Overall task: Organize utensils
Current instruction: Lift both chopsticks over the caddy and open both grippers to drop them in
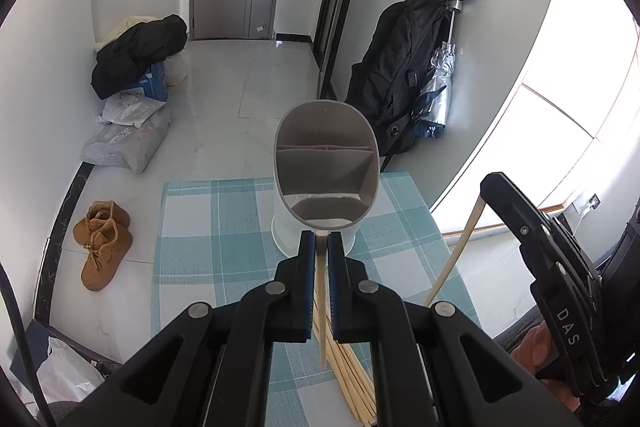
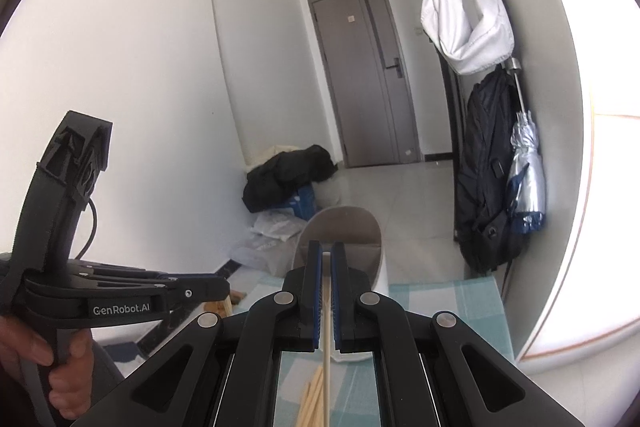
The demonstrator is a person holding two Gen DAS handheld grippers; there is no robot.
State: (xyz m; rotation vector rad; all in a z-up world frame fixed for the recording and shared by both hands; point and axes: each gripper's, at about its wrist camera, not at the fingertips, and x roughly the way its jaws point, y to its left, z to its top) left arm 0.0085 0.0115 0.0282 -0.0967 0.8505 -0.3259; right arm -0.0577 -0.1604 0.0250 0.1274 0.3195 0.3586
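Chopstick (image 1: 320,287) pinched in left tool (image 1: 321,235), angled downward (holder (image 1: 326,163) beyond)

R gripper (image 2: 326,255) w/ chopstick (image 2: 327,347) before holder (image 2: 360,227)

Utensil holder (image 1: 326,167) set on the mat (image 1: 208,227), chopstick pile (image 1: 352,383) laid in front of it, boots (image 1: 102,243) left on the floor (image 1: 248,83), backpack (image 1: 394,75) hung behind.

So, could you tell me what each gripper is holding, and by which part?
The left gripper pinches one chopstick near its upper end. The right gripper also pinches a single chopstick near its upper end.
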